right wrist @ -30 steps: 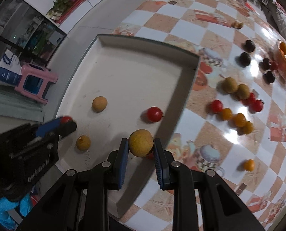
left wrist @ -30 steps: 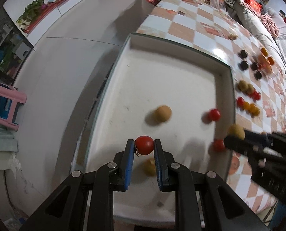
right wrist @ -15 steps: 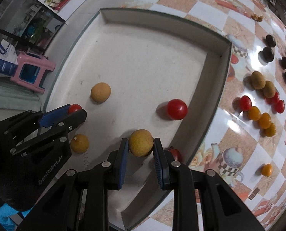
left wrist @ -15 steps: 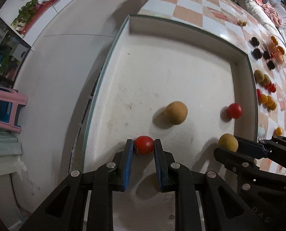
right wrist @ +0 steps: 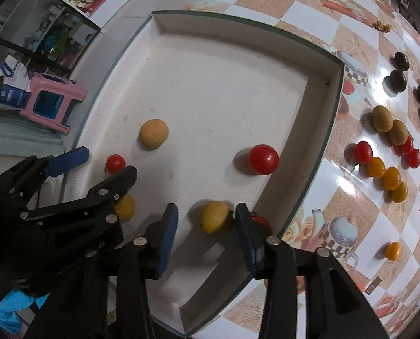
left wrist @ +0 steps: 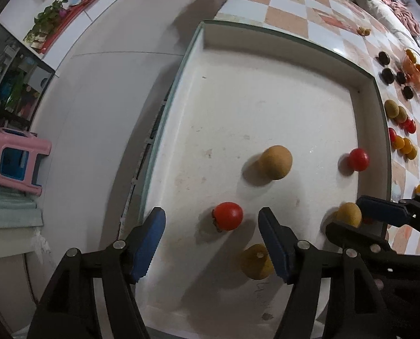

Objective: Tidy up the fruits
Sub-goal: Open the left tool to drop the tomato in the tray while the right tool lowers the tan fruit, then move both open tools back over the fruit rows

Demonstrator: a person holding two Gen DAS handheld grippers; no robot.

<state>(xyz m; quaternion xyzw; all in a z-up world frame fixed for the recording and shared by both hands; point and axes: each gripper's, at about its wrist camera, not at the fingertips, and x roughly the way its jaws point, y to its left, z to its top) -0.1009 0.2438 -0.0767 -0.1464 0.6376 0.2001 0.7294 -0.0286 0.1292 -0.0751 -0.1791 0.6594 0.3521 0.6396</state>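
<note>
Both tools have just been opening: the left tool [left wrist: 211,223] stands apart around a red tomato [left wrist: 228,215] on the white tray [left wrist: 266,90] floor, the right tool [right wrist: 207,220] apart around a yellow fruit [right wrist: 214,216] at its 5 o'clock corner.

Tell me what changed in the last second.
Both grippers sank into the tray and their jaws have just been opening: the left gripper let go of its tomato, the right gripper its yellow fruit; both now rest on the tray floor. The other fruit stayed put.
</note>
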